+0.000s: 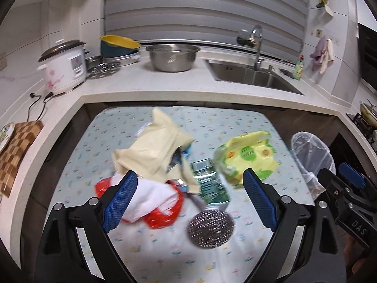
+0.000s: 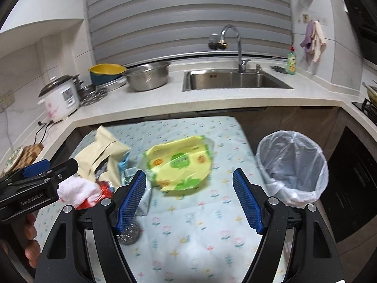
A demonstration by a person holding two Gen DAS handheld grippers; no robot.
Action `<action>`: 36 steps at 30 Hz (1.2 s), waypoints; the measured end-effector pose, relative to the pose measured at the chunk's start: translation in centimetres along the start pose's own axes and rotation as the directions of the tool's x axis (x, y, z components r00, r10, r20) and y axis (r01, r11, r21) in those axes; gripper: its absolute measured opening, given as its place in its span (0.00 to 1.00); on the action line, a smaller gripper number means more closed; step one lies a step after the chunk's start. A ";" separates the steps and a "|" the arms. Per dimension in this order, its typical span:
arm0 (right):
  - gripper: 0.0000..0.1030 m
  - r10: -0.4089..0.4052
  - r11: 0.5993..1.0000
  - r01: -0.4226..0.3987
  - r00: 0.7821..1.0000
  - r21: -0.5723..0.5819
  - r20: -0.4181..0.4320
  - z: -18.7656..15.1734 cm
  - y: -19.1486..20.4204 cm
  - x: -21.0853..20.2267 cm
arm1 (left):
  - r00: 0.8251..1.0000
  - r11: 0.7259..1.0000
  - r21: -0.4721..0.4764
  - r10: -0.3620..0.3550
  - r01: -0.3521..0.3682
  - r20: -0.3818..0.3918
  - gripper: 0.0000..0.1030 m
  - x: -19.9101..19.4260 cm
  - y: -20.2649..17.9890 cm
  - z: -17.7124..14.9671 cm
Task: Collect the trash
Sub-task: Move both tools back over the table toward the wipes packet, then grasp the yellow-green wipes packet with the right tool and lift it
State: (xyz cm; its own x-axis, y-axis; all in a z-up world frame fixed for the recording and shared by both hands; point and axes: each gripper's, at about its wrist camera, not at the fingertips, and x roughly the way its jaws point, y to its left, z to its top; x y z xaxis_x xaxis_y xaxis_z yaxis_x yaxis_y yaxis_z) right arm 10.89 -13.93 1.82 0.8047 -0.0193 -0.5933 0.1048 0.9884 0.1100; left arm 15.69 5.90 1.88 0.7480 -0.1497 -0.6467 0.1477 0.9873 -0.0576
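Observation:
Trash lies on a table with a pale flowered cloth (image 1: pixel 249 122). There is a cream paper bag (image 1: pixel 153 151), a red wrapper (image 1: pixel 162 217) under a white crumpled tissue (image 1: pixel 150 195), a green foil packet (image 1: pixel 209 184), a steel scouring ball (image 1: pixel 211 226) and a yellow-green plastic package (image 1: pixel 249 155). My left gripper (image 1: pixel 189 200) is open above the red wrapper and green packet. My right gripper (image 2: pixel 189 200) is open above the cloth, just near of the yellow-green package (image 2: pixel 181 162). A bin lined with a clear bag (image 2: pixel 292 162) stands right of the table.
A counter (image 2: pixel 165 99) wraps behind the table with a rice cooker (image 1: pixel 63 68), a steel bowl (image 1: pixel 172 56), a yellow-blue bowl (image 1: pixel 120 44) and a sink (image 1: pixel 254 75) with tap. A wooden board (image 1: pixel 16 155) lies left. A stove (image 1: pixel 367 118) is at right.

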 end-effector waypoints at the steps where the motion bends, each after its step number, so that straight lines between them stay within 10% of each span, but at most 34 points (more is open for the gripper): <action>1: 0.71 0.007 1.000 -0.007 1.000 -0.004 -0.009 -0.3 0.7 0.2 | 1.000 1.000 -0.004 0.011 -0.011 -0.001 0.84 -0.1 0.7 -0.3; 22: 0.74 0.057 0.997 -0.063 0.986 -0.035 -0.159 -6.0 7.6 4.4 | 0.993 0.993 -0.084 0.076 -0.084 -0.092 0.88 0.6 8.7 -5.2; 36: 0.74 -0.051 0.995 0.063 0.989 0.079 -0.140 -3.2 0.3 8.3 | 0.995 0.997 -0.066 0.034 -0.040 -0.092 0.88 2.5 6.5 -4.2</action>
State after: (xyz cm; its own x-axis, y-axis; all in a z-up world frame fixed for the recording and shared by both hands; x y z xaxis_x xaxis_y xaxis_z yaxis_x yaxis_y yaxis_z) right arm 15.79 -13.36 -5.61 0.7084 -0.0488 -0.7041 0.2013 0.9701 0.1354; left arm 15.80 12.21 -3.29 0.6896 -0.1104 -0.7157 0.0746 0.9939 -0.0815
